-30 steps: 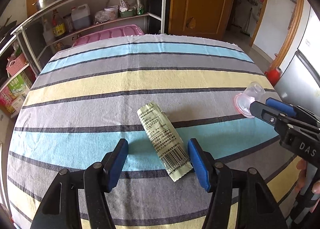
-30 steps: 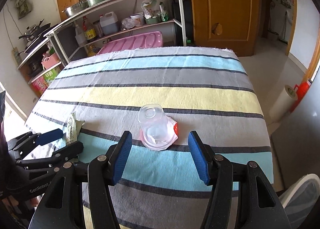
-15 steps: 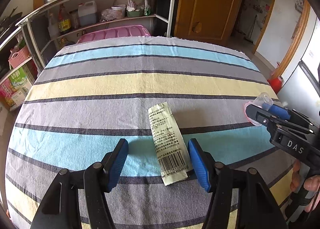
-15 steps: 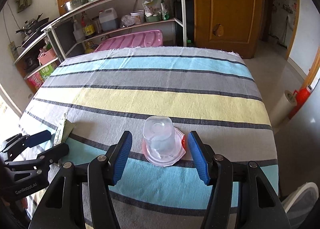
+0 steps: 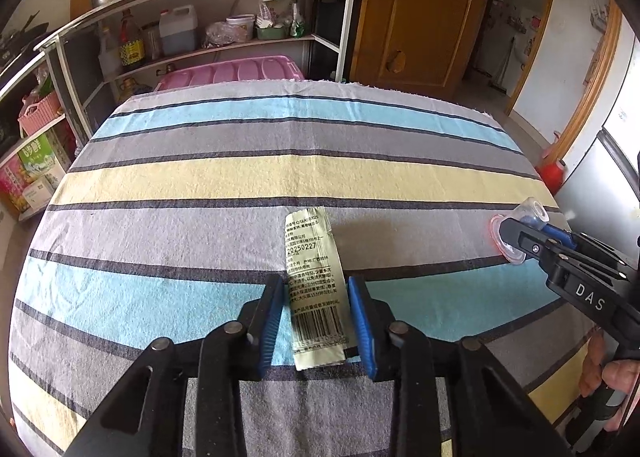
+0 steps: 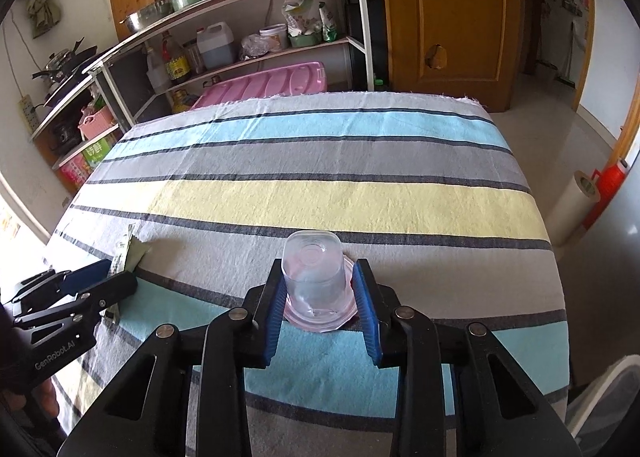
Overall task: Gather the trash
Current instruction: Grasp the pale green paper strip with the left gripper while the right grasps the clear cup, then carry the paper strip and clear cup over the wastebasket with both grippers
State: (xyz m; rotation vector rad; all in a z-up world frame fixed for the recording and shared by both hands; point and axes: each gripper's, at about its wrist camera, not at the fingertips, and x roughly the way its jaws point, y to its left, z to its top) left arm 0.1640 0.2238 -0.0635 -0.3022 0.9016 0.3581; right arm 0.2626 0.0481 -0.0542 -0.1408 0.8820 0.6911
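On the striped tabletop [image 5: 240, 177], the left claw [image 5: 316, 317] is clamped on a pale green printed wrapper [image 5: 314, 285] lying flat. The right claw [image 6: 320, 297] grips an overturned clear plastic cup [image 6: 314, 277] resting on its pink lid [image 6: 320, 319].

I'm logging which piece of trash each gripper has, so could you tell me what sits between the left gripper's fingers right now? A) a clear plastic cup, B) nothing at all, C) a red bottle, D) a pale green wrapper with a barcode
D: the left gripper has its blue pads closed against the sides of the pale green wrapper lying on the striped tablecloth.
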